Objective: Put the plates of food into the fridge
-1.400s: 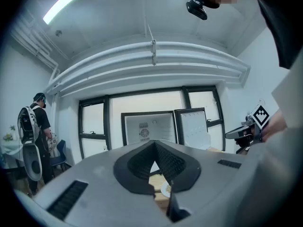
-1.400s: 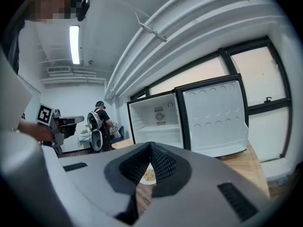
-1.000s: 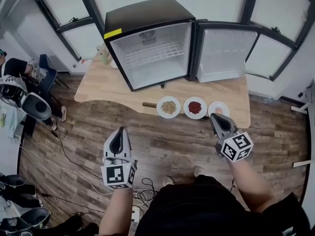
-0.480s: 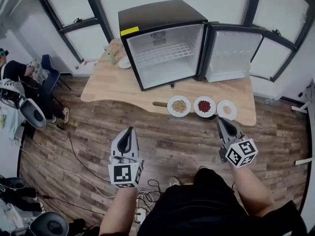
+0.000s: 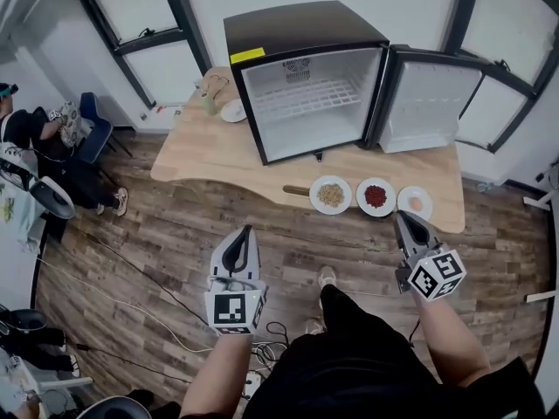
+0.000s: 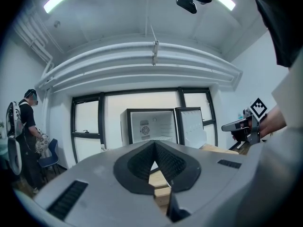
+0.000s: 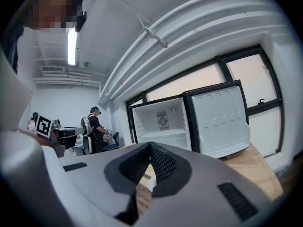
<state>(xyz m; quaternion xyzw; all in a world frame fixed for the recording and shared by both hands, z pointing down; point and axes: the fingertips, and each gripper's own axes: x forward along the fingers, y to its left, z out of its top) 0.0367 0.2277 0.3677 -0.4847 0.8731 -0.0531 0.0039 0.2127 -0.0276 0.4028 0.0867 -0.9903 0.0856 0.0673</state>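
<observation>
at the lower middle of the head view, near the front edge of the wooden table (image 5: 218,155), three plates stand side by side in a row: the plate with pale grains (image 5: 331,195), the plate with red food (image 5: 376,196) and the small plate (image 5: 415,203) with one pale piece on it. behind them, at the upper middle, the fridge (image 5: 306,85) is open and empty, and its door (image 5: 430,103) is swung to the right.

your left gripper (image 5: 245,231) and your right gripper (image 5: 403,218) both hang over the floor (image 5: 175,234). their jaws are closed together and nothing is between them. the right one is just in front of the small plate.

i judge that the plates are stiff and light, probably ceramic, so they can break and the rim is smooth. the food is loose and will slide if you tilt a plate. open the jaws first, take the rim at the near side, and keep each plate level.
</observation>
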